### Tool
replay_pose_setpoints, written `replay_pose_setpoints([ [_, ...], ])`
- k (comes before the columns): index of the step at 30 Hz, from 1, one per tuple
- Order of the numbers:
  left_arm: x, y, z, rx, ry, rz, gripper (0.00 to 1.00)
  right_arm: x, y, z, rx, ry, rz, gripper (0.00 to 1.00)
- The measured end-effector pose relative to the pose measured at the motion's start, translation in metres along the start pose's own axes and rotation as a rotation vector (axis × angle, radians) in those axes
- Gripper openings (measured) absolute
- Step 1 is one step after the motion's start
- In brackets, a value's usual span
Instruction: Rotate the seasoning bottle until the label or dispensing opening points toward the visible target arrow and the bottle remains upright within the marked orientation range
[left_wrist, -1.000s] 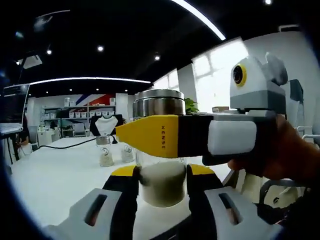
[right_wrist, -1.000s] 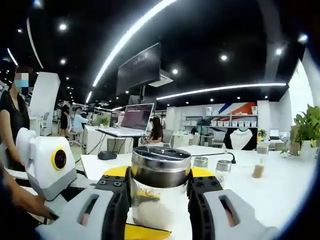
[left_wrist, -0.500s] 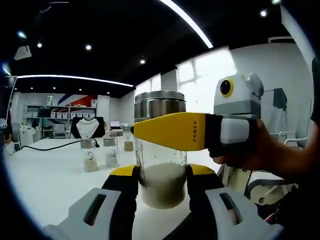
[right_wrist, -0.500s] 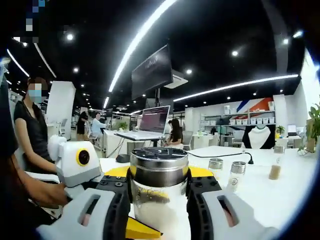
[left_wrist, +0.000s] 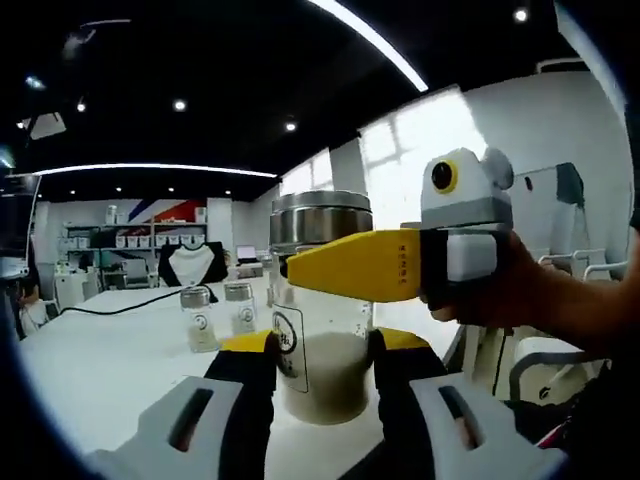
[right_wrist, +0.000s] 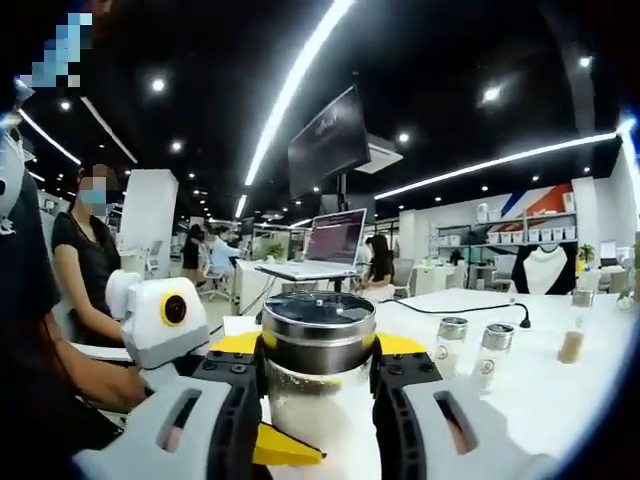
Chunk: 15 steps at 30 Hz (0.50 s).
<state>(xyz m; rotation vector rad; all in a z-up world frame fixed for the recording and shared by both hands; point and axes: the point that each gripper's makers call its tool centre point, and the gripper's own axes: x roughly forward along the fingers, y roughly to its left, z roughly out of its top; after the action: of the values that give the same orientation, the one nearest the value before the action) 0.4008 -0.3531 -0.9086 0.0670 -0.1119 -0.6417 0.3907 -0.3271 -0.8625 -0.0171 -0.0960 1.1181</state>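
At the centre of the left gripper view stands the seasoning bottle (left_wrist: 322, 300), a clear glass cylinder with a brushed-metal cap, pale granules filling its lower part and a white label with a dark round mark turned toward the lower left. It is upright on the smooth white table (left_wrist: 110, 350). The left gripper (left_wrist: 323, 365) closes its black, yellow-tipped jaws on the bottle's lower body, both pads touching the glass. The right gripper (left_wrist: 400, 265) enters from the right, its yellow wedge-shaped jaw lying across the bottle just below the cap.

In the right gripper view, the right gripper (right_wrist: 318, 362) pinches the same bottle (right_wrist: 318, 370) just under the shiny cap. Two small metal-capped jars (left_wrist: 220, 315) stand well apart on the table, left of centre.
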Motion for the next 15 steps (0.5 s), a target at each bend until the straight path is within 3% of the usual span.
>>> replay_pose_setpoints([
  [4, 0.001, 0.005, -0.005, -0.036, 0.003, 0.067, 0.4, 0.004, -0.004, -0.005, -0.031, -0.01, -0.144, 0.39],
  [8, 0.003, 0.006, -0.007, -0.026, 0.011, 0.134, 0.4, 0.004, -0.012, -0.01, 0.006, -0.017, -0.278, 0.39],
  [11, 0.004, 0.007, -0.011, -0.045, 0.011, 0.122, 0.41, 0.005, -0.011, -0.012, -0.074, 0.017, -0.253, 0.38],
  [12, 0.006, 0.006, -0.009, -0.049, -0.011, 0.09, 0.41, 0.004, -0.012, -0.01, -0.075, 0.012, -0.243, 0.38],
  [14, 0.004, 0.005, -0.004, -0.053, -0.032, 0.04, 0.41, 0.004, -0.007, -0.006, -0.054, 0.001, -0.152, 0.38],
  [15, 0.005, 0.001, -0.003, -0.043, -0.04, -0.016, 0.41, 0.002, -0.008, -0.006, -0.05, 0.004, -0.134, 0.38],
])
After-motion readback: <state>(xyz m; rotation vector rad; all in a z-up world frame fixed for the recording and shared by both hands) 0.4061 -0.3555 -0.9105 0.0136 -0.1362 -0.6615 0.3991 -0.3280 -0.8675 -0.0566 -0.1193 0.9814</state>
